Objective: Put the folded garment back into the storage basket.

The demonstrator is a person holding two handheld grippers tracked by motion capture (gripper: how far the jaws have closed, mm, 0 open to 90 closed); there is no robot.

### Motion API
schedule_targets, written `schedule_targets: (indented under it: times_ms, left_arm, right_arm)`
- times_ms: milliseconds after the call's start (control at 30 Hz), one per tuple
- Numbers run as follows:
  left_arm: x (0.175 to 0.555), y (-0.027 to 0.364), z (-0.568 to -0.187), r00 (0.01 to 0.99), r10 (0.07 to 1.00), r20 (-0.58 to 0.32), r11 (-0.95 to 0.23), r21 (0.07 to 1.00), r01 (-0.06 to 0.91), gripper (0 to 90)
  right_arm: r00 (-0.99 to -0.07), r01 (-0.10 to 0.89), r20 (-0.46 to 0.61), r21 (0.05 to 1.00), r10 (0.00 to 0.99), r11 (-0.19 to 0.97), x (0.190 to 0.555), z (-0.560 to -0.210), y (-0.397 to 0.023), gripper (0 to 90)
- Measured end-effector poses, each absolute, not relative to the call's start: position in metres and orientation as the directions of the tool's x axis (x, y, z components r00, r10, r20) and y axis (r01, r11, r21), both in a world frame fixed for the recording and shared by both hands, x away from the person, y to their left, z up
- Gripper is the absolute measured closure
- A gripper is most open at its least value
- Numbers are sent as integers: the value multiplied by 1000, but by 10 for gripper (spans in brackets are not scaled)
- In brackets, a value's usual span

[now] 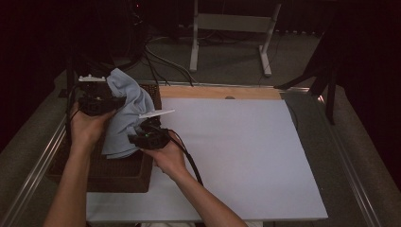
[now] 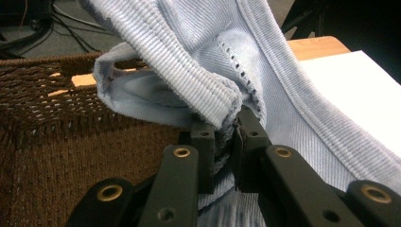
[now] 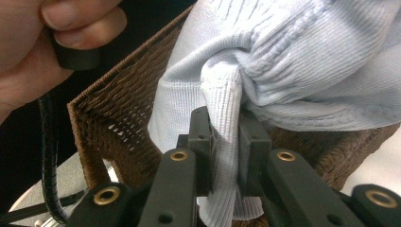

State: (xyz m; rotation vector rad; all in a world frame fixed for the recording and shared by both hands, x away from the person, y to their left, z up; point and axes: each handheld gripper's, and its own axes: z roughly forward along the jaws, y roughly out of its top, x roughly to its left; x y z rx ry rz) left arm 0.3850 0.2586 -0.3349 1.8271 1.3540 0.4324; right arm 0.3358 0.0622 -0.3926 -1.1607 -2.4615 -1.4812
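Hanging between both grippers, the pale blue knitted garment sits over the brown woven basket, which serves as the landmark here; the basket stands at the left edge of the white board, and the garment is bunched above its far right corner, its lower fold drooping toward the basket's right wall; its long axis runs from the far end of the basket toward the near end, slanting slightly to the right, the top end up by the left gripper and the lower end by the right gripper; which end is collar or hem I cannot tell.

In the left gripper view the black jaws are clenched on a ribbed edge of the knit, cloth pinched tight between the pads, with the basket's weave to the left and below; in the right gripper view the jaws are clamped on a twisted fold of the same knit, cloth filling the gap between them, the basket's corner rising behind and the other hand showing above the basket at upper left.

No brand, label or writing can be read on the garment, the basket or the board; a row of small eyelet holes runs along one seam in the left gripper view.
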Motion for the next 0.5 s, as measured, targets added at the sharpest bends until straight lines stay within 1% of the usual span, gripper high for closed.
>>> schedule_targets:
  times_ms: [500]
  left_arm:
    - [384,265,-345,365,912,-188,-104,755,648,829]
  right_arm:
    - [-721,623,393,727,570,287,332,-403,77,792]
